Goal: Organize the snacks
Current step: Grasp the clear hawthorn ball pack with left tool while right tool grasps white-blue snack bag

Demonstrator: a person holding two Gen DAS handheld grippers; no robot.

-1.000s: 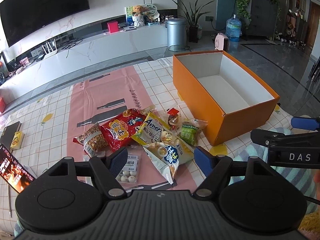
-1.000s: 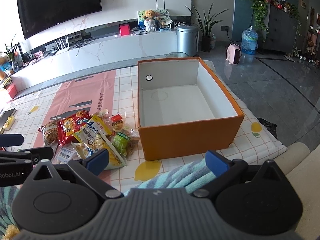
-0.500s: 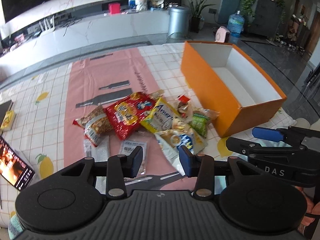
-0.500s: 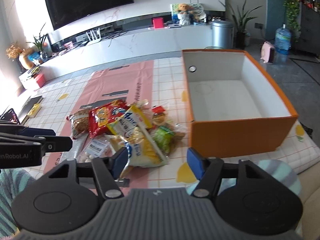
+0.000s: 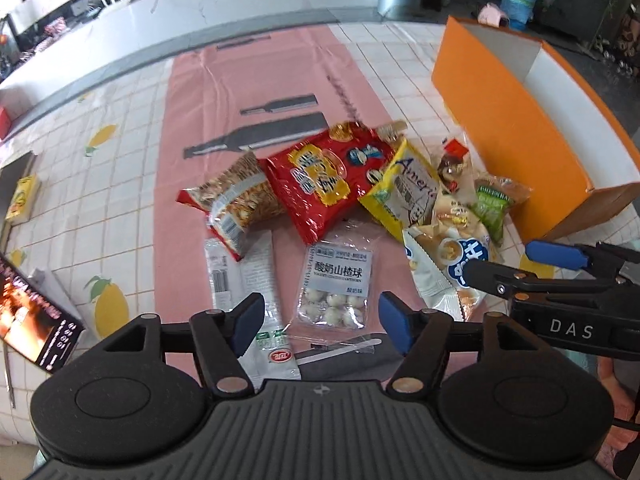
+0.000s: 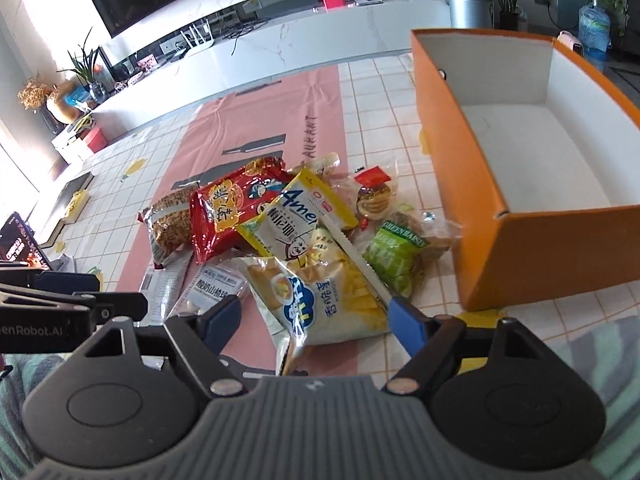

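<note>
Snacks lie heaped on the pink strip of the checked tablecloth (image 5: 120,168), just beside the orange box (image 6: 472,200), whose white inside holds nothing. Above the clear pack of white hawthorn balls (image 5: 334,284) hangs the left gripper (image 5: 322,316), and over the yellow potato-chip bag (image 6: 320,300) the right gripper (image 6: 314,316); both have just been spreading their blue pads apart and neither grasps anything. A red packet (image 5: 324,180) tops the heap.

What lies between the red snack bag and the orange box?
In both views: the yellow packet, a small red-topped snack and the green raisin bag, between red snack bag and orange box.
</note>
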